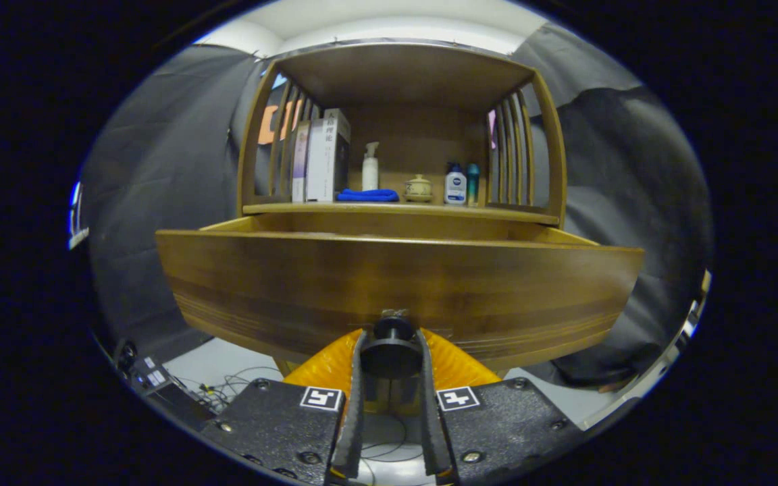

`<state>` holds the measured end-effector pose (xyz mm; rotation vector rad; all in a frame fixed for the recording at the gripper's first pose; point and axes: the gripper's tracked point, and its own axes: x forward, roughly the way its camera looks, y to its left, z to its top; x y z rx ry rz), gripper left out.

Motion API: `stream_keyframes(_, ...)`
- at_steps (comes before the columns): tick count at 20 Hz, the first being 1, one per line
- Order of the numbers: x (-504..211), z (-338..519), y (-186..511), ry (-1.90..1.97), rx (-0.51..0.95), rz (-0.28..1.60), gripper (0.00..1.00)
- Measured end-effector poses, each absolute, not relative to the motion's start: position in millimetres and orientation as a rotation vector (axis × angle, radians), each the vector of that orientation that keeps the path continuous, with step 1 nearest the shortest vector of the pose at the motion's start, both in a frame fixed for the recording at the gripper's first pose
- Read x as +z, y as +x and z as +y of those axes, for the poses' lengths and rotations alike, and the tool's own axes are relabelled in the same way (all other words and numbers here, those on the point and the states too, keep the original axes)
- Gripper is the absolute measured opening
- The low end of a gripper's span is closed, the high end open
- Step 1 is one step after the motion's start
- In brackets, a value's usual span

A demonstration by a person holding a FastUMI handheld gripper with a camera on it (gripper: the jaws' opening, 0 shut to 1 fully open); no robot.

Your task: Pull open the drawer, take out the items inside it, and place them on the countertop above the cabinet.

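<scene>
Tool: my tool [392, 351] sits at 6 o'clock, its two fingers [355, 391] closed around the dark round knob [392, 345], one pressing on each side of it.
Knob: it stands out from the lower middle of the drawer front, right between my fingertips.
Drawer: the wooden drawer [399, 290] is pulled out toward me; its wide front panel fills the middle of my view, and I see its side walls running back at 10 and 2 o'clock to the cabinet.
Drawer contents: I look at the front from below its top edge, so I cannot tell what lies inside.
Bench: the countertop [402, 210] is the wooden ledge just above and beyond the drawer, at 12 o'clock from my tool, roofed by a wooden top and flanked by slatted sides.
Books: several upright books [321, 158] stand at the 10 o'clock end of the bench, leaning against the slats.
Cloth: a folded blue cloth [367, 196] lies just beside the books.
Pump bottle: a white pump bottle [370, 169] stands behind the cloth.
Pot: a small lidded ceramic pot [418, 188] sits near the middle.
Bottles: a white bottle with a blue cap [455, 185] and a slim teal bottle [473, 183] stand side by side toward 1 o'clock.
Floor: cables [240, 381] trail on the pale floor at 8 o'clock, under the drawer.
</scene>
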<state>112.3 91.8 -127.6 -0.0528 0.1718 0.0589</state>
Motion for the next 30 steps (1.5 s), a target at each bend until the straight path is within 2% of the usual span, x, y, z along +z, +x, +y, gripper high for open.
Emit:
stream_keyframes(1,-125.5,92.5,111.5,-0.045,0.061,0.175,0.39)
stream_keyframes(2,-124.3,89.8,108.9,-0.042,0.064,0.17,0.46)
stream_keyframes(6,-97.6,71.5,88.1,-0.035,0.054,0.116,0.91)
stream_keyframes(7,-86.2,65.5,82.9,-0.013,0.051,0.111,1.0)
stream_keyframes(14,34.4,13.2,80.9,0.063,0.0,0.01,1.0)
stream_keyframes(17,85.8,7.6,101.9,0.021,-0.003,-0.021,1.0)
stream_keyframes(20,119.9,24.5,132.2,0.02,0.042,0.023,1.0)
stream_keyframes(24,126.6,58.2,182.7,0.005,0.104,0.179,1.0)
stream_keyframes(30,53.8,100.1,230.1,-0.033,0.166,0.602,1.0)
